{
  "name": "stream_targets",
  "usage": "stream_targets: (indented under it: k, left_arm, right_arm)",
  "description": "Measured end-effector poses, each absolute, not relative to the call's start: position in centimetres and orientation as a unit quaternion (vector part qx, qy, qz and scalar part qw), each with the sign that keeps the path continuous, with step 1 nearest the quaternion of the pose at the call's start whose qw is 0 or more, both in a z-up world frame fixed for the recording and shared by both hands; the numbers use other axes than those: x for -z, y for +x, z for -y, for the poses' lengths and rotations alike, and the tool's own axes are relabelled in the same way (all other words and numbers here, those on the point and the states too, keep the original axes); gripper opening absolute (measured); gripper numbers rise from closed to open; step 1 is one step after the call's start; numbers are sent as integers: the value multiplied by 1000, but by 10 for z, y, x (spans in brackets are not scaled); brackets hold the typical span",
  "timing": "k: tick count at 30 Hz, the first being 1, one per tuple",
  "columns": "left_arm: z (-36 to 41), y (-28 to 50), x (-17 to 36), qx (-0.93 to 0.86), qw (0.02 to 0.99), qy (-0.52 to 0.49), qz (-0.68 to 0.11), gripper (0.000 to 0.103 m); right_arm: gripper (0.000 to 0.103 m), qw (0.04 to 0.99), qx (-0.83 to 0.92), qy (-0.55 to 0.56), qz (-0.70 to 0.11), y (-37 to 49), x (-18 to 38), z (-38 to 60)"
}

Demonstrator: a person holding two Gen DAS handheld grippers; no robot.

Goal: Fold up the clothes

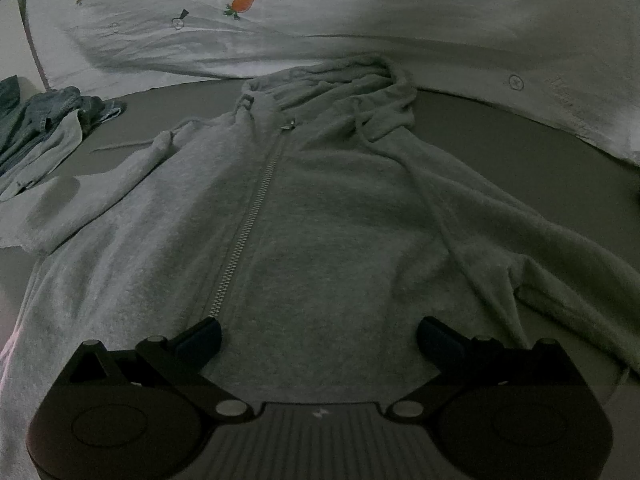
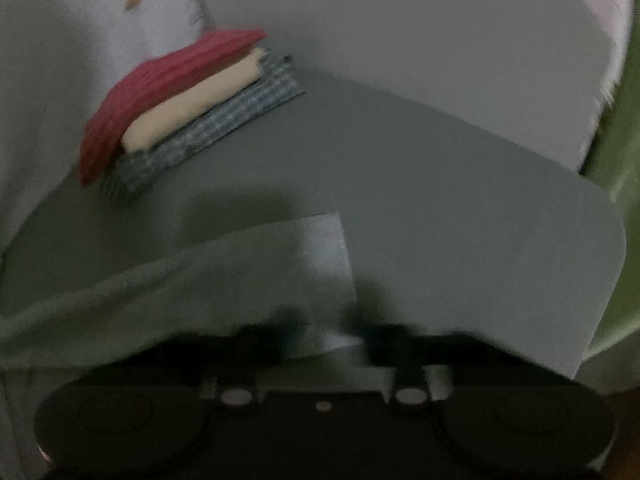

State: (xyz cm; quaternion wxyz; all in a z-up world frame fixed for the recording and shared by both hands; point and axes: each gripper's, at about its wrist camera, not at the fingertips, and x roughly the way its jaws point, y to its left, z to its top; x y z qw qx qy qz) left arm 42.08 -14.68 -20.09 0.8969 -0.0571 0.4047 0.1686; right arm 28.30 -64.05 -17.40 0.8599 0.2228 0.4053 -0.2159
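— While the left gripper (image 1: pixel 319 334) is hovering with its jaws spread wide and nothing between them, which way is the grey zip hoodie (image 1: pixel 304 216) pointing?

— It is lying front-up on the dark grey mat (image 1: pixel 500 148), its long axis running straight away from the gripper: hem just under the fingertips, hood (image 1: pixel 352 84) bunched at the mat's far edge. The zipper (image 1: pixel 250 224) is running up the middle, closed, slanting slightly right toward the collar. One sleeve is stretching toward the mat's left edge, the other toward the right, and a drawstring (image 1: pixel 432 200) is trailing down the chest.

— And the right gripper (image 2: pixel 326 340)?

— It is sitting over the sleeve cuff (image 2: pixel 320 256), which is lying flat near the mat's right edge. That view is blurred, and I cannot tell whether the jaws are parted or pinching the cloth.

— What else is lying around?

— A white sheet with carrot prints (image 1: pixel 244 2) is rising behind the mat. Crumpled denim and light garments (image 1: pixel 44 120) are sitting at the far left corner. A folded stack (image 2: pixel 180 108), red on cream on blue check, is resting at the mat's far edge in the right wrist view, with green fabric (image 2: pixel 620 184) hanging beyond the right edge.
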Motion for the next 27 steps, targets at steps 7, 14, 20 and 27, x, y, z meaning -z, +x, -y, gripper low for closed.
stream_targets:
  k: [7,14,20,27]
  left_arm:
    - [144,421,201,-166,896,-58,-407,103]
    - [141,423,200,-158,895,-56,-413,103]
    - [143,418,203,-160,902,-51,-397,103]
    - [142,416,204,-157,905,-51,-392,103]
  right_arm:
    - [5,902,218,144,-344,255,113,626]
    - [5,895,222,132,-364,239,110,615]
    - [6,837,239,124,-477,241,173,625]
    - [53,879,231,21,-416,261,137,598]
